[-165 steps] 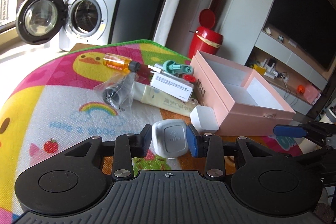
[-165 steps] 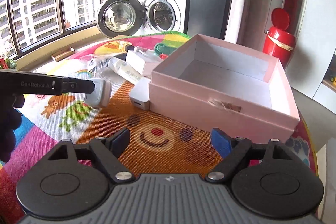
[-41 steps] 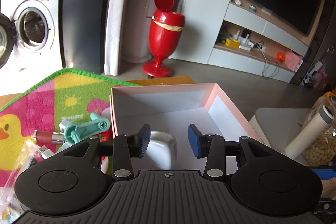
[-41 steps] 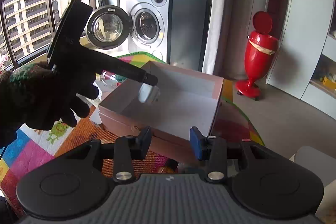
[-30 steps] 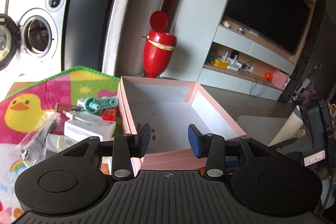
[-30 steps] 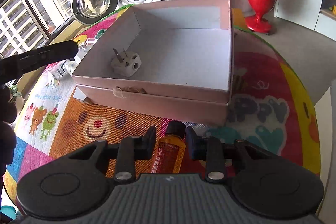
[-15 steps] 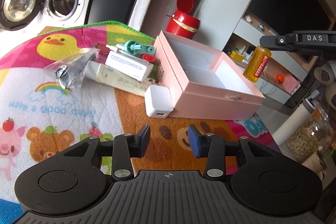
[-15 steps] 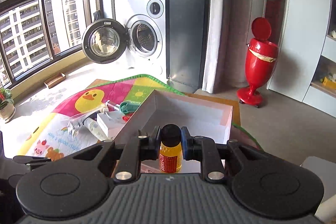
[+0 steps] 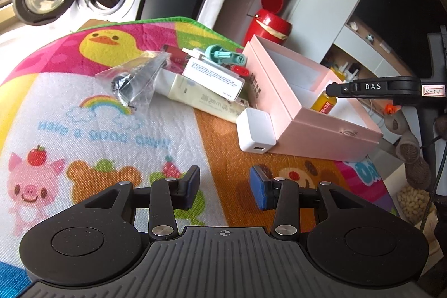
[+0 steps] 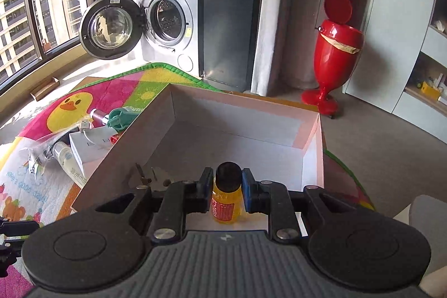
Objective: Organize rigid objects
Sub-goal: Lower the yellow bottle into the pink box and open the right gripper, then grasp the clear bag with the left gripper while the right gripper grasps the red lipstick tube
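My right gripper holds a small orange bottle with a black cap between its pads, low inside the open pink box; its jaws are opening. The left wrist view shows that right gripper over the pink box with the orange bottle hanging below it. A white plug lies in the box, mostly hidden behind my fingers. My left gripper stands open and empty over the play mat, short of a white charger cube beside the box.
Left of the box lie a white carton, a cream tube, a teal plastic piece and a clear bag with a black part. Beyond the mat stand a washing machine with its door open and a red bin.
The left gripper let the white plug go in the box and drew back down over the mat. The right gripper took the orange bottle and carried it into the box.
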